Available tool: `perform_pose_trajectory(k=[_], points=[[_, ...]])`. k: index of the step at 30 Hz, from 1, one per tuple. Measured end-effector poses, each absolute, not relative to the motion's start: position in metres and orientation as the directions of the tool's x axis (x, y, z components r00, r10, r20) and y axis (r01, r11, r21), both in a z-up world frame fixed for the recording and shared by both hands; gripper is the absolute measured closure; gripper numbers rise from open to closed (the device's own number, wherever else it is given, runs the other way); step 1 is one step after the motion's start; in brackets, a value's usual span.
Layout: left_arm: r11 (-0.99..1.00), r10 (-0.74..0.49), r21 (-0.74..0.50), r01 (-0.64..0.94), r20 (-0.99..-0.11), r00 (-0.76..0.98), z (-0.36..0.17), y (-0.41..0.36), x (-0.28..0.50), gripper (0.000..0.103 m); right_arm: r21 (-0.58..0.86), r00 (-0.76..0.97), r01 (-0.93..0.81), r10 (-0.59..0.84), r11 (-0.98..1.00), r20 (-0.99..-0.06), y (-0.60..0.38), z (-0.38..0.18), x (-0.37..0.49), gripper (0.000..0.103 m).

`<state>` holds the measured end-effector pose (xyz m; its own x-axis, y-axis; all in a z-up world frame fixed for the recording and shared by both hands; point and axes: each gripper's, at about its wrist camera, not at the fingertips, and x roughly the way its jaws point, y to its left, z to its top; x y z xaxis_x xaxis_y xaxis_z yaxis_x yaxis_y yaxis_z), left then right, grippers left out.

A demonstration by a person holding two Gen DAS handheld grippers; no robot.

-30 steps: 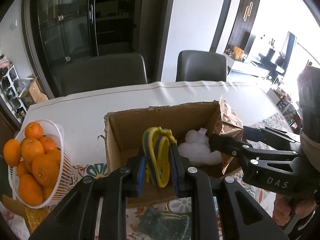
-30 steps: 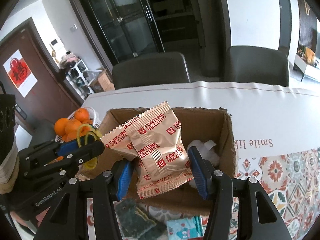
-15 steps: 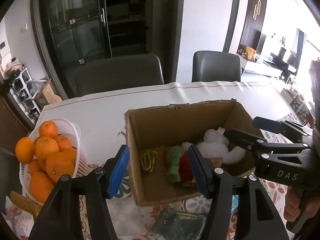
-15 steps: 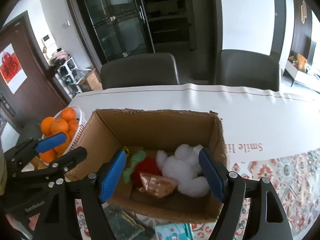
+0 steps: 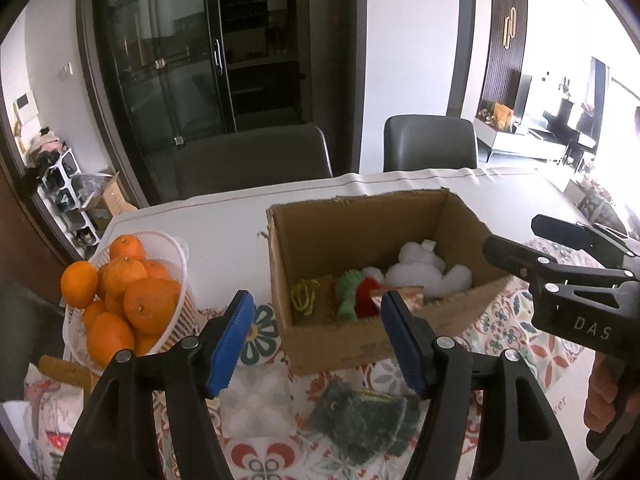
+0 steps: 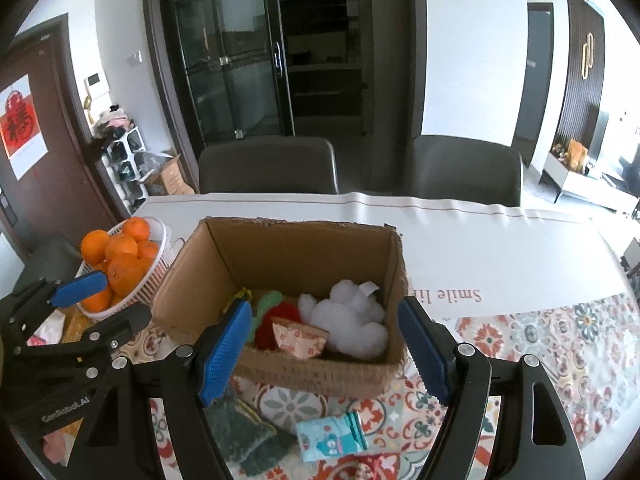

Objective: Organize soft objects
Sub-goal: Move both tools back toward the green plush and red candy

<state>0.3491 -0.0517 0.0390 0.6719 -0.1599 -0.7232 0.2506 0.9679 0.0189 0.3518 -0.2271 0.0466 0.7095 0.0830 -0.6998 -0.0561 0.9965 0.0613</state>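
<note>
Nearest the cameras, the left claw (image 5: 316, 336) was held spread wide with nothing between its blue pads, and the right claw (image 6: 324, 344) was likewise spread and empty. Below them, on the patterned cloth of the bench (image 6: 540, 332), a dark green fuzzy toy (image 5: 362, 424) was seen lying just in front of the cardboard box (image 6: 316, 376), with a small light-blue packet (image 6: 332, 436) beside it to the right. Inside the box, the soft things were seen gathered on the floor: a yellow looped item (image 5: 305, 295) at the left, a green and red plush (image 5: 356, 300) next to it, a biscuit packet (image 6: 299, 336) lying against the plush, and a white fluffy toy (image 6: 348, 320) at the right. To the left of the box, a white basket (image 5: 168, 248) piled with oranges (image 5: 132, 292) was seen standing. Farther back, the bench was covered in plain white, and two dark chairs (image 6: 268, 168) were seen behind it before a glass-doored cabinet (image 6: 236, 52).
</note>
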Motion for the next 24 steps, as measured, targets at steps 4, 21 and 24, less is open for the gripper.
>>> perform_pose_trajectory(k=[4, 21, 24], points=[[0.968, -0.162, 0.016, 0.251, -0.726, 0.669, 0.035, -0.052, 0.332, 0.037, 0.053, 0.716, -0.052, 0.074, 0.997, -0.694, -0.227, 0.046, 0.332, 0.027], [0.957, -0.177, -0.002, 0.290, -0.796, 0.579, -0.009, -0.060, 0.299, 0.037, 0.072, 0.647, 0.039, 0.030, 0.997, -0.762, -0.242, 0.006, 0.288, 0.027], [0.953, -0.165, 0.015, 0.301, -0.810, 0.562, -0.019, -0.064, 0.296, 0.037, 0.068, 0.625, 0.066, 0.011, 0.995, -0.781, -0.246, -0.005, 0.284, 0.027]])
